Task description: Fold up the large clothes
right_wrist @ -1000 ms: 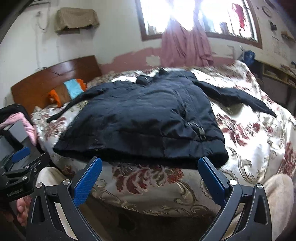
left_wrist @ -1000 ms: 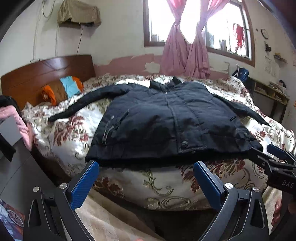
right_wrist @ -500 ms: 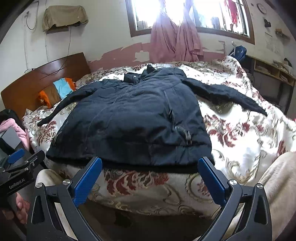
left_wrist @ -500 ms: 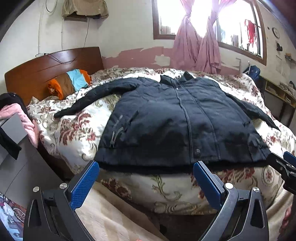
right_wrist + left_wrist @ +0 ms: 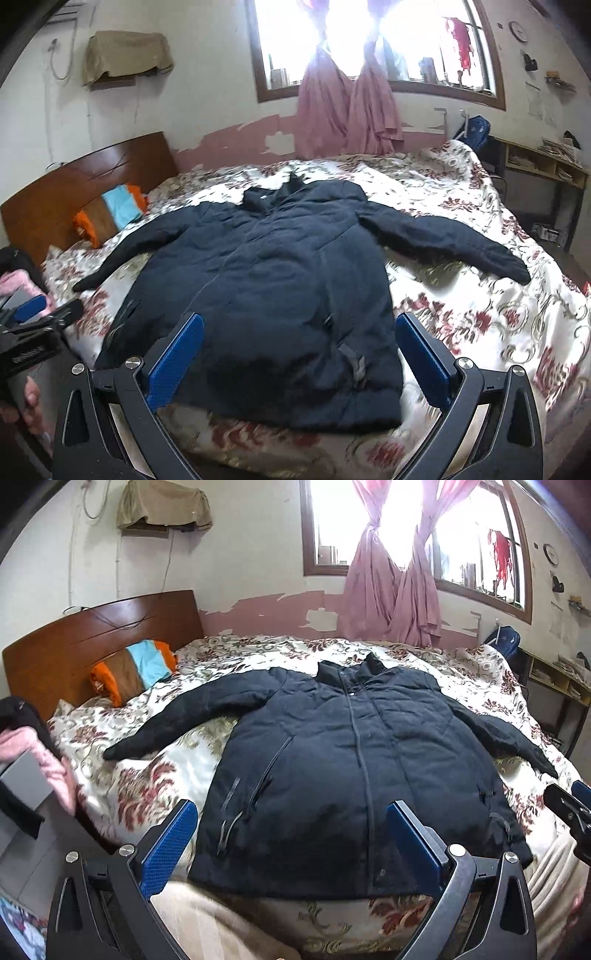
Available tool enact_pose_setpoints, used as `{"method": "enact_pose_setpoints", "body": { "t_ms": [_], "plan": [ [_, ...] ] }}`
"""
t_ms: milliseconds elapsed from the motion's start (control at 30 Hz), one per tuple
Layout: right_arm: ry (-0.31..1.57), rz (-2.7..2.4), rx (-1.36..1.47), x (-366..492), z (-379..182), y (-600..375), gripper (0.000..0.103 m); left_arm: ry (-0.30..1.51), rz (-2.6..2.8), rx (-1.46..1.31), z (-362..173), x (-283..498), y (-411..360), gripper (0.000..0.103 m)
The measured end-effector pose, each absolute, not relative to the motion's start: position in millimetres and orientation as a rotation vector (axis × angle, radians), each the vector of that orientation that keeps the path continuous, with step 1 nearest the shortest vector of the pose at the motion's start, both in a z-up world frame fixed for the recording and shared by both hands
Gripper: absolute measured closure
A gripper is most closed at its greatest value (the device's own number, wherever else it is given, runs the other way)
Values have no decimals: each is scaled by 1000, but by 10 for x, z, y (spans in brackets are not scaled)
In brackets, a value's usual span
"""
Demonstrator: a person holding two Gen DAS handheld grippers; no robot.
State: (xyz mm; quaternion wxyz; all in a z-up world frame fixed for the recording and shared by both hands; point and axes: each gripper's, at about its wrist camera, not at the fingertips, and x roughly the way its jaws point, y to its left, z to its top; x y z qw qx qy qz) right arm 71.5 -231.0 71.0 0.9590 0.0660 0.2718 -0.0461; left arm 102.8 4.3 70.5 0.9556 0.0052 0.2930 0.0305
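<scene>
A large dark navy padded jacket (image 5: 354, 768) lies flat, front up and zipped, on a floral bedspread (image 5: 147, 786), sleeves spread to both sides, collar toward the window. It also shows in the right wrist view (image 5: 273, 295). My left gripper (image 5: 291, 842) is open and empty, above the jacket's hem at its left half. My right gripper (image 5: 299, 358) is open and empty, above the hem near the right pocket. Each gripper shows at the edge of the other's view: the right one (image 5: 570, 810), the left one (image 5: 33, 314).
A wooden headboard (image 5: 92, 638) and a striped orange, brown and blue pillow (image 5: 133, 668) are at the left. Pink and black clothes (image 5: 33, 753) hang at the far left. A window with pink curtains (image 5: 391, 590) is behind the bed. A shelf desk (image 5: 543, 173) stands right.
Both grippers have risen and moved forward over the bed edge, so the jacket is seen more from above. The jacket has not moved.
</scene>
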Motion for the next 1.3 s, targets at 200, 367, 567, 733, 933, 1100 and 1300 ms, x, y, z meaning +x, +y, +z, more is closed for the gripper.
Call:
{"method": "enact_pose_setpoints", "body": {
  "t_ms": [200,367,567,733,933,1100,1300],
  "plan": [
    [515,-230,190,1210,715,-2932,1,608,-5,32,816,1683,-227,0],
    [545,-404,344,1699,538,-3831,1,626,-86,35,802,2354,-629,0],
    [584,-561,649,2064,-39,-5020,1,658,-200,42,689,3016,-1215,0],
    [592,-660,855,2245,-536,-5661,1,661,-280,45,512,3464,-1698,0],
    [524,-754,978,2517,-874,-5937,5,678,-353,63,300,4172,-2224,0],
    [479,-777,953,2640,-943,-5987,66,729,-344,70,95,4638,-2512,0],
    [395,-706,1002,2442,-962,-6193,97,871,-350,126,-344,4957,-2791,0]
  ]
}}
